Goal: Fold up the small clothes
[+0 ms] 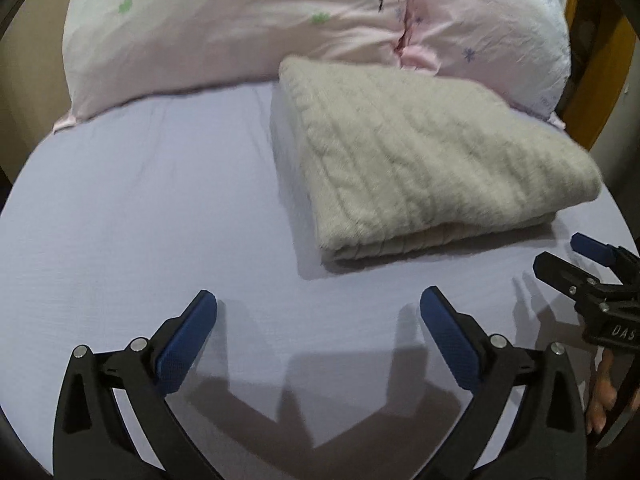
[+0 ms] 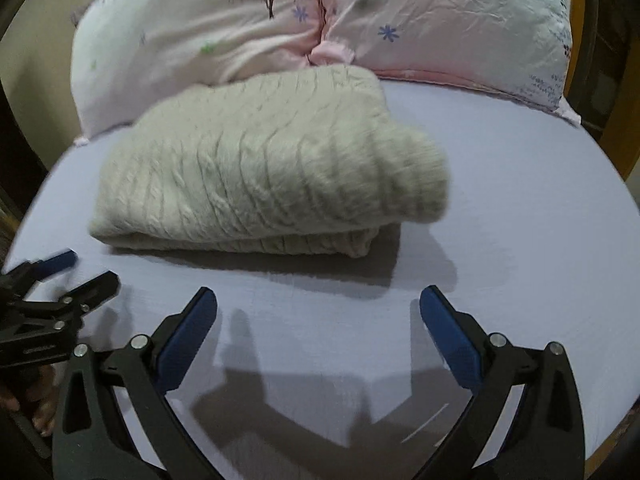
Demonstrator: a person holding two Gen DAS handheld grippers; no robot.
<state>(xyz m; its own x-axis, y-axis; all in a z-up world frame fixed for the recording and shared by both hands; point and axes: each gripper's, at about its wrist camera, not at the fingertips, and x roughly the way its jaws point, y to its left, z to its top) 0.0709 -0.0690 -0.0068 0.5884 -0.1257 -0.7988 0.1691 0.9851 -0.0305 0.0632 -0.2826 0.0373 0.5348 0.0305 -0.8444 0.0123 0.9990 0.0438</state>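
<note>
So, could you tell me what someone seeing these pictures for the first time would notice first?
The eye goes first to the cream cable-knit sweater, folded into a thick bundle on the lavender bedsheet, its far edge against the pink floral pillows. Next come the two grippers in the foreground: the left gripper and the right gripper both hang open above the sheet, near the sweater but not touching it.

Lavender bed sheet covers mattress, smooth, faint creases only. Two pillows at head edge of bed: left pillow pale pink, green and purple flower print, tree motif near inner seam; right pillow pink-white, purple flower print. Pillows touching at centre. Wooden bed frame beyond right pillow.
</note>
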